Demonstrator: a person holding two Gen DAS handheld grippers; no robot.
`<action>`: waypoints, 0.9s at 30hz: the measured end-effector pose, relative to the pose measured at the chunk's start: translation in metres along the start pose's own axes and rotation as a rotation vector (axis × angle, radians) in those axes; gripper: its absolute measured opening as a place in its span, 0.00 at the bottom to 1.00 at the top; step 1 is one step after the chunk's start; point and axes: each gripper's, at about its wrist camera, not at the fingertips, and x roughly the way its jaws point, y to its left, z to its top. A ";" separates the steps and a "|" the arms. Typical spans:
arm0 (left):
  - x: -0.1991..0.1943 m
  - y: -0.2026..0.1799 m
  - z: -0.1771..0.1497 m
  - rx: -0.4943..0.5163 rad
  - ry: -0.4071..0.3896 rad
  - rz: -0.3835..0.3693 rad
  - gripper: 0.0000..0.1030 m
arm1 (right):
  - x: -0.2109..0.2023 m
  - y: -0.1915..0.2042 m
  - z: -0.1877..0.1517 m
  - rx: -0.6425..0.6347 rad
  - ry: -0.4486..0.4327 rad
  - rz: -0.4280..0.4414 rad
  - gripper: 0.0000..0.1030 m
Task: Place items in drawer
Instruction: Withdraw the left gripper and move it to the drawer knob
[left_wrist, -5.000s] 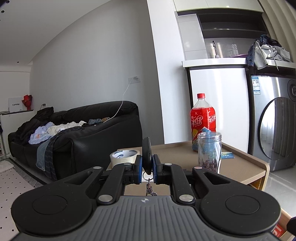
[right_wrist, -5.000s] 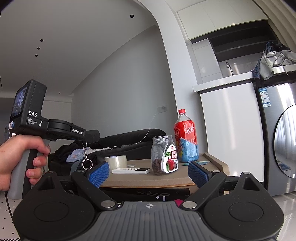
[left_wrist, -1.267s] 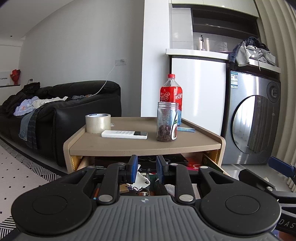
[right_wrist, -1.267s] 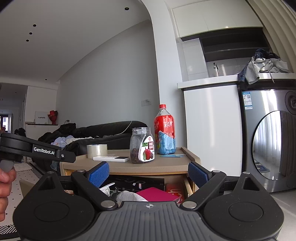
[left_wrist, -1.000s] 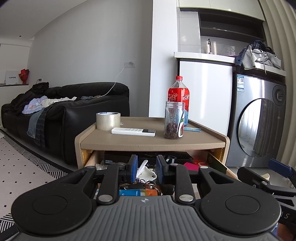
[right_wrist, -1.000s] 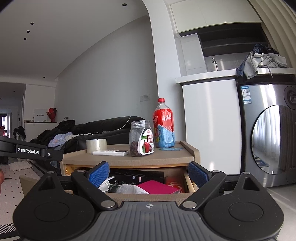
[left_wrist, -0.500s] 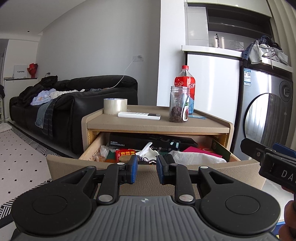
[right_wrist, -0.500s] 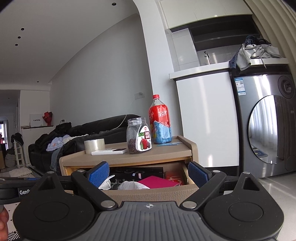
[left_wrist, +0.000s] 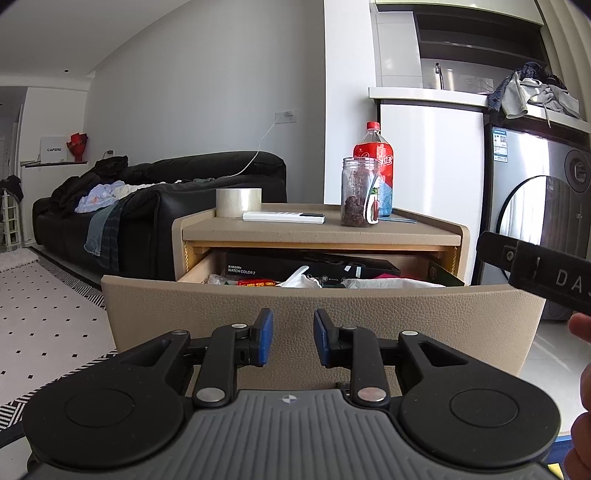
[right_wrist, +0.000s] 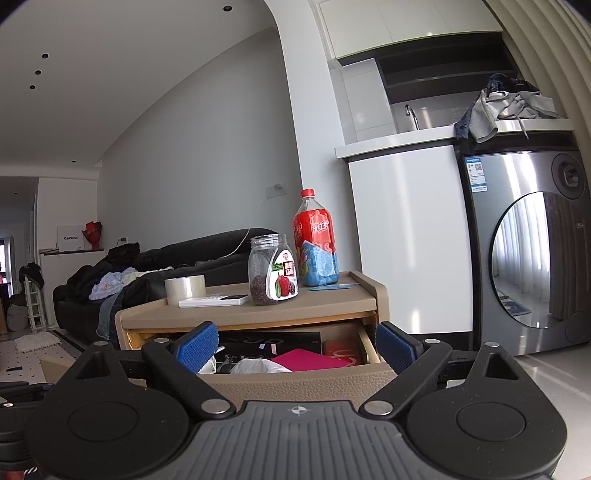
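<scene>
Facing the open drawer, your left gripper gapes narrowly and empty; your right gripper spreads wide, seemingly empty too.

A beige cabinet stands on a pale floor, with a black-dotted white rug at the left. On its top, from left to right: a tape roll, a white remote just beside it, a jar, and a red bottle behind the jar. A thin blue item lies flat near the bottle's base. Under the top, the drawer stands pulled out, holding a black box, a white bag and a pink book.
</scene>
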 end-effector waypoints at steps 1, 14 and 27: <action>0.000 0.000 -0.002 -0.001 0.001 0.003 0.27 | 0.000 0.000 0.000 0.001 0.000 -0.002 0.92; 0.004 -0.013 -0.031 -0.016 0.039 0.000 0.27 | -0.007 0.000 -0.001 -0.006 -0.015 -0.017 0.92; 0.007 -0.024 -0.045 0.015 0.056 0.000 0.27 | -0.004 0.002 -0.003 -0.021 0.010 0.000 0.92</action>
